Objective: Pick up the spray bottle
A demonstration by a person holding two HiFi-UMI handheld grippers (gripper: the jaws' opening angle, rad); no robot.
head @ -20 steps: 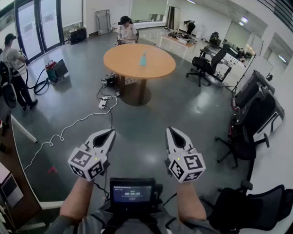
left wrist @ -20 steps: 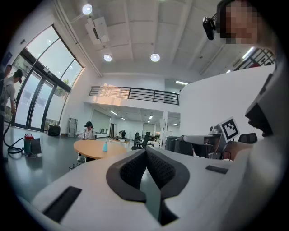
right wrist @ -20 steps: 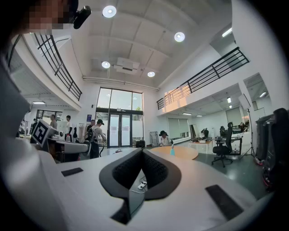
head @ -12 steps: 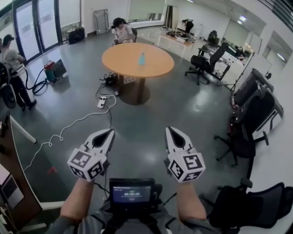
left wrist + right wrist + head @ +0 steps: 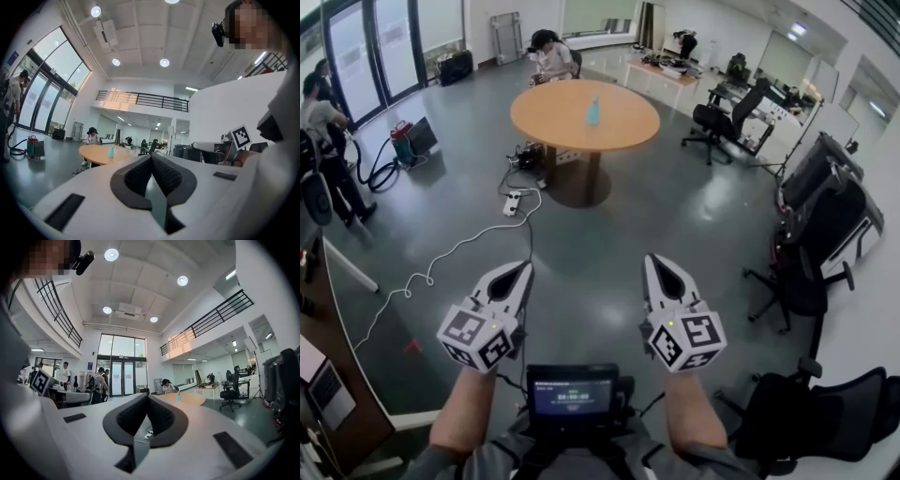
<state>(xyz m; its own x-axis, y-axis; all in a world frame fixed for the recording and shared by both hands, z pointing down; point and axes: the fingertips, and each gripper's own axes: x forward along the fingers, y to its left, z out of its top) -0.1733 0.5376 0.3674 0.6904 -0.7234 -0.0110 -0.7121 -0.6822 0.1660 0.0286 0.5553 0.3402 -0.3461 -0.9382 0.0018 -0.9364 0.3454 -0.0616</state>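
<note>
A small light-blue spray bottle (image 5: 592,112) stands upright near the middle of a round wooden table (image 5: 553,111), far across the room. It shows tiny in the left gripper view (image 5: 111,151) and the right gripper view (image 5: 178,396). My left gripper (image 5: 525,269) and right gripper (image 5: 652,260) are held level side by side close to my body, well short of the table. Both have their jaws shut with nothing between them.
A seated person (image 5: 549,56) is at the table's far side. A white cable (image 5: 455,251) and power strip (image 5: 512,202) lie on the grey floor left of the path. Office chairs (image 5: 794,286) stand to the right, desks (image 5: 667,81) behind the table, people (image 5: 321,141) at the left.
The whole view has shifted slightly; the table sits a little nearer and more to the right. Both grippers keep their pose, still shut.
</note>
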